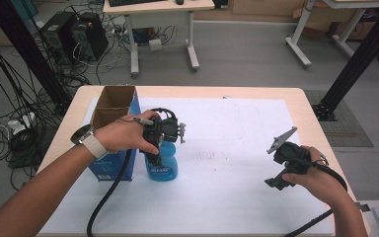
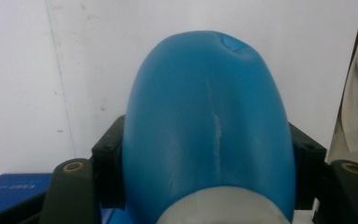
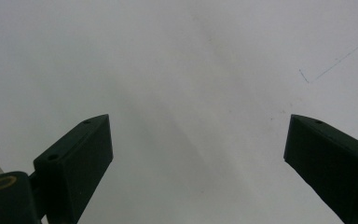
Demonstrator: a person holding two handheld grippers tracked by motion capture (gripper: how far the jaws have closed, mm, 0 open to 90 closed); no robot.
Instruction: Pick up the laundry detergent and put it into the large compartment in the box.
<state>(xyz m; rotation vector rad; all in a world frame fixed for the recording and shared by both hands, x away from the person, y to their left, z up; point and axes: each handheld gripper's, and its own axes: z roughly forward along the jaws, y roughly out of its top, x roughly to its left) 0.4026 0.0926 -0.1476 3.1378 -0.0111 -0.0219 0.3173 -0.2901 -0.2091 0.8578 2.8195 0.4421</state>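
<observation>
Nearest the person, the right gripper (image 1: 282, 174) hangs low over the white sheet (image 1: 237, 197) that covers the worktop (image 1: 310, 106), held in the right hand (image 1: 321, 180) at the right side of the high view; in the right gripper view its jaws stand spread wide with bare white paper between them and nothing touching either pad. Further in and to the left, the left hand (image 1: 126, 133) comes down on top of the blue bottle (image 1: 162, 165), which stands upright on the sheet just beside the blue cardboard box (image 1: 112, 129). The left gripper (image 1: 157, 148) is set over the bottle's upper part, and in the left gripper view the black jaws press on either flank of the rounded blue body — pinching the bottle, with its pale cap end at the bottom edge of that view. The box stands open at the top, at the left edge of the sheet. Beyond the worktop lie grey floor, a tangle of cables — and the legs of another desk.
</observation>
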